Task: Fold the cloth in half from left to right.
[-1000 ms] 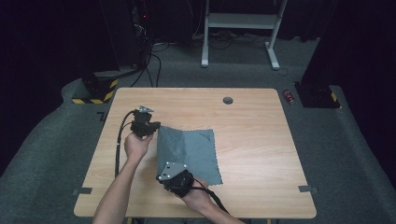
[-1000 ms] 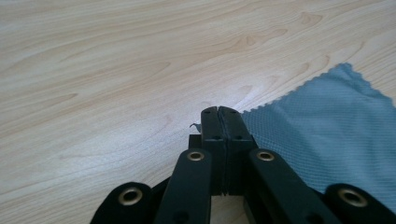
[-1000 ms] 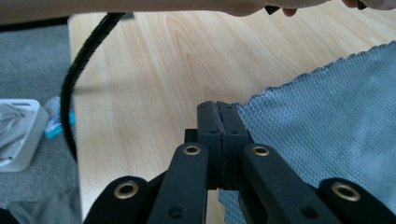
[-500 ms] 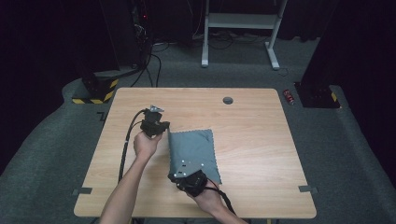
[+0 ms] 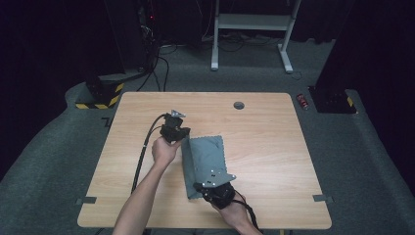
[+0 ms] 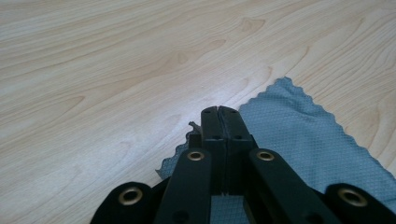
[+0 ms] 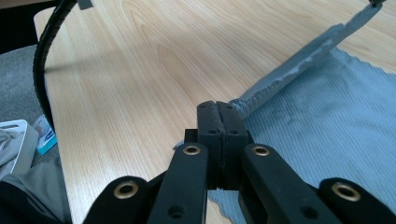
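Plainly, both grippers are clamped on the grey cloth [image 5: 205, 159]: the left gripper [image 6: 219, 116] has its jaws pressed together on the far corner, and the right gripper [image 7: 218, 112] pinches the near corner the same way, with the cloth's edge [image 7: 303, 53] stretched taut from its tips up toward the other hand. In the high view the left gripper [image 5: 182, 138] sits at the cloth's upper left corner and the right gripper [image 5: 201, 187] at its lower left corner, so the whole left edge is lifted as a ridge while the remainder lies flat on the wooden table [image 5: 274, 127], roughly at its middle.

This looks like a fold in hand, the left edge being carried over toward the right one. To do it well, the two hands should travel together at one height and one pace (a lagging hand would skew the crease), keeping that edge straight but not so tight that it drags the lower layer along the table. I would lay the lifted edge down square on the opposite scalloped edge before letting go, low and gently, so nothing springs back.
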A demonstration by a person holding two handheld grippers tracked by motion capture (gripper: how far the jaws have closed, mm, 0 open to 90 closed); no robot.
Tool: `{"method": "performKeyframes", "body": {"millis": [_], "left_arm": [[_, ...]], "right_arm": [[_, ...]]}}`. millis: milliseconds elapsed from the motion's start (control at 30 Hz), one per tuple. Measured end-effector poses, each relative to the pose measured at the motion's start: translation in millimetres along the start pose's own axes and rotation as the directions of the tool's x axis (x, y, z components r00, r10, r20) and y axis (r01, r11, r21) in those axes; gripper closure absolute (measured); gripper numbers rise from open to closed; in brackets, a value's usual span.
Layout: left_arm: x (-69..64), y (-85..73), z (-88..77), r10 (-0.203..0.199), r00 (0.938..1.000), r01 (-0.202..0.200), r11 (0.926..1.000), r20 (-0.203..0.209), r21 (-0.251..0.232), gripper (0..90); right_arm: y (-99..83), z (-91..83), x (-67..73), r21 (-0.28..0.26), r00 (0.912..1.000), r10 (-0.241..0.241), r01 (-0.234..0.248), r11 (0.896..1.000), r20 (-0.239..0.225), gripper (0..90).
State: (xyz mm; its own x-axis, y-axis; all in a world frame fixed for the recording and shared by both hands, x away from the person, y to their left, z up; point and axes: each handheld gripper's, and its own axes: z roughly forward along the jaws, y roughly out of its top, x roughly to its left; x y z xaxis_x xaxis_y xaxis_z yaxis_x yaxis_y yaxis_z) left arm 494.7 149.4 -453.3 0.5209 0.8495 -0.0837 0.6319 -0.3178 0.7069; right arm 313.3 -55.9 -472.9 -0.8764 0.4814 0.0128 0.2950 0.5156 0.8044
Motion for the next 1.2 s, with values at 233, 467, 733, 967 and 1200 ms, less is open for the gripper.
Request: {"method": "performKeyframes", "body": {"millis": [233,467,733,967,1200], "left_arm": [[-8.6,3.4,8.0,0.009,0.9999,-0.009,0.9999,0.01,0.006,89.8],[-18.9,8.9,17.4,0.021,0.9993,-0.021,0.9997,0.03,0.009,89.8],[-36.7,21.3,32.0,0.058,0.9977,-0.058,0.9981,0.035,0.018,89.7],[-48.5,24.2,48.8,0.068,0.9968,-0.069,0.9967,0.043,0.041,89.7],[-61.8,31.2,61.7,0.104,0.994,-0.106,0.9924,0.031,0.063,89.7]], "right_arm": [[-11.6,-6.4,-5.2,-0.01,0.9995,0.029,-0.029,1.0,0.012,89.8],[-20.0,-17.1,-9.8,-0.018,0.9981,0.05,-0.049,0.999,0.037,89.8],[-31.6,-24.7,-16.9,-0.027,0.9949,0.085,-0.084,0.996,0.054,89.8],[-41.2,-31.1,-23.0,-0.03,0.9912,0.111,-0.109,0.994,0.073,89.7],[-51.5,-34.7,-29.3,-0.023,0.9855,0.144,-0.142,0.99,0.09,89.6]]}}
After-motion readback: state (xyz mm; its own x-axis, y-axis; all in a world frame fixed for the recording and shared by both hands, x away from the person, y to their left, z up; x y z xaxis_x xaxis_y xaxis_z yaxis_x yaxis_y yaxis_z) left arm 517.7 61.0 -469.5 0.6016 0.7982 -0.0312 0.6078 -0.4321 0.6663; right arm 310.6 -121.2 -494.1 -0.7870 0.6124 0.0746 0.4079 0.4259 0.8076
